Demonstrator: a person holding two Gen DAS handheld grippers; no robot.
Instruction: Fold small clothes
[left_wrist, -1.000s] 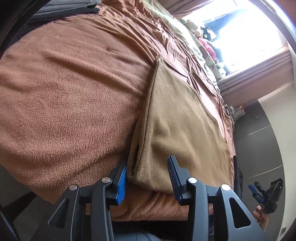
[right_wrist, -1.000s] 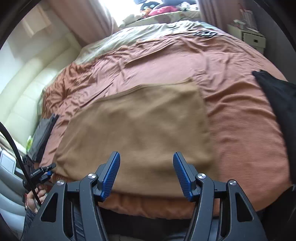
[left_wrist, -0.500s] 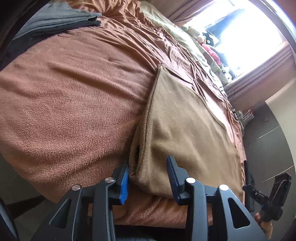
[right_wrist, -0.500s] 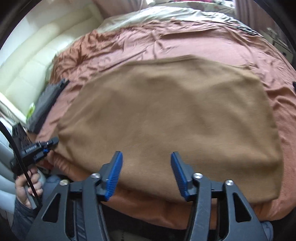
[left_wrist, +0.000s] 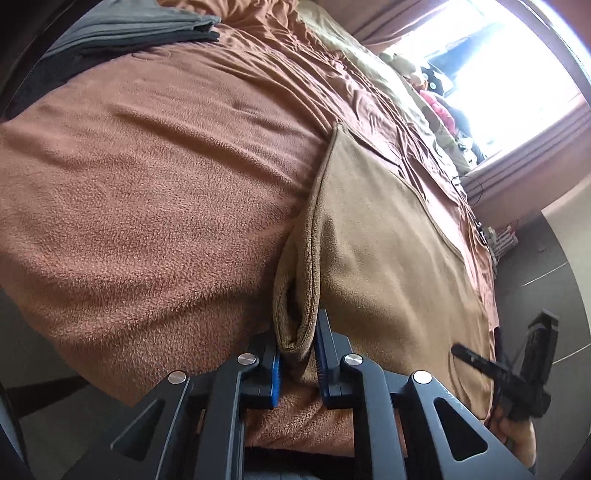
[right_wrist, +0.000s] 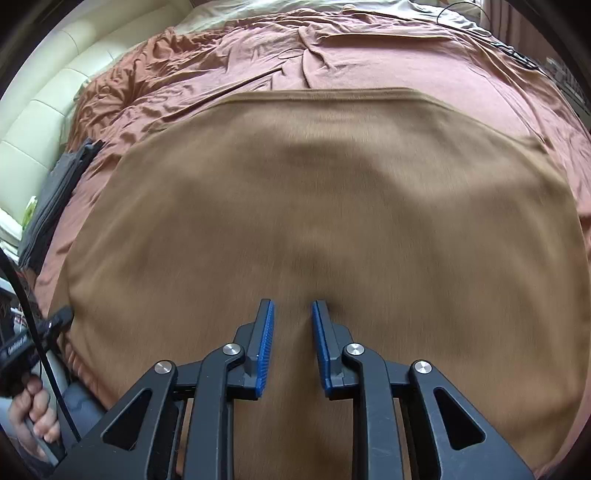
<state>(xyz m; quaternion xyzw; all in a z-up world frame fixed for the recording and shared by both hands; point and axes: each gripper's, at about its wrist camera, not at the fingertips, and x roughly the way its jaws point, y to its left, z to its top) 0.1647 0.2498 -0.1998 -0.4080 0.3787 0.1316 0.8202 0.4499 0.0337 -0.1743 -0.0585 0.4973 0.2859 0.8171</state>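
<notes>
My left gripper has the folded corner of the tan fleece cloth between its blue pads; the jaws are closing and the pads press the doubled edge, so I record a grip on it. The rolled fold bulges out above the fingers, and I cannot see how deep the cloth runs between them.

My right gripper points down at the middle of the same cloth. Its jaws are closing, with a narrow gap left between the pads. The cloth shows in that gap, but the view is blurred and I cannot confirm that any fabric is pinched; I record it as not yet gripping.

The cloth lies spread flat on the rust-brown bedspread, near the bed's near edge. Its near hem is hidden behind the right gripper's frame.

A stack of folded grey clothes sits well apart at the far left, partly cut off by the lens rim. In the right wrist view a hand holding the other handle shows at the lower left, partly cropped. The window is overexposed; items on its sill are unreadable.
</notes>
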